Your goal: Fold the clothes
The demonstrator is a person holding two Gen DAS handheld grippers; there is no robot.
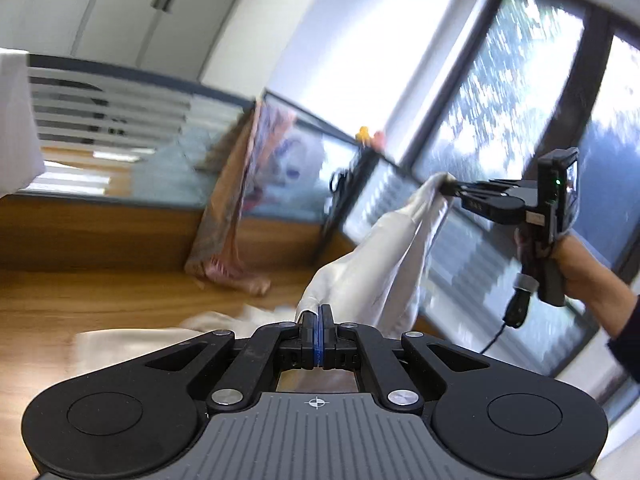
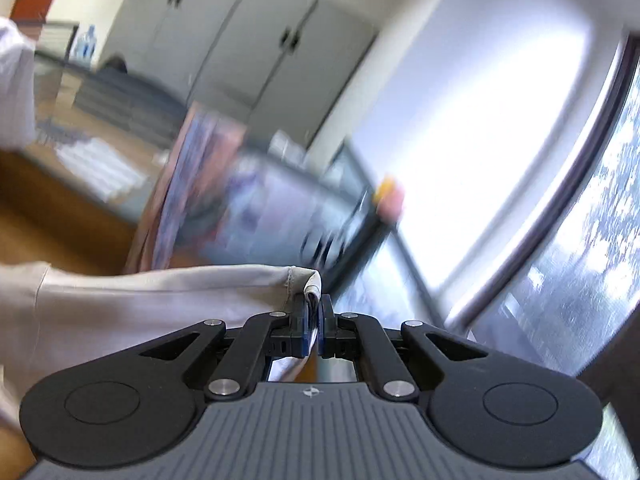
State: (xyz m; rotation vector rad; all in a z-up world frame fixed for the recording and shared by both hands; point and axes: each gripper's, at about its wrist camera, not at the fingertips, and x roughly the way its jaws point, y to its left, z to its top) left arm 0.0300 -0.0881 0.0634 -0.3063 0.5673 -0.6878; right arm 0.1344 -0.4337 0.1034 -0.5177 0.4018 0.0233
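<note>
Left wrist view: I am holding my left gripper (image 1: 318, 316) with its black jaws pressed together on a fold of the pale cream fabric garment (image 1: 384, 264), so this tool is narrow and gripping cloth. From that pinch the garment is rising up and to the right, stretched in the air, to my right gripper (image 1: 446, 186), which is clamping the far end of it. My right hand (image 1: 560, 256) is wrapping around that gripper's dark handle, a dark sleeve (image 1: 624, 336) is showing at the wrist, and a black cable (image 1: 504, 328) is hanging below the handle. More of the cream fabric is trailing down onto the brown wooden table (image 1: 100, 292), near its front edge just ahead of my left gripper. A patterned orange and blue cloth (image 1: 244, 200) is draping from a low glass partition at the table's far edge down onto the wood.

Right wrist view: my right gripper (image 2: 316, 316) is also nearly closed, its blue-lined pads biting a hemmed corner of the same cream garment (image 2: 160, 300), which is spreading away to the left. Everything behind it is blurred: grey tall cabinet doors (image 2: 256, 52), a bright window with a dark frame (image 2: 592, 208).
</note>
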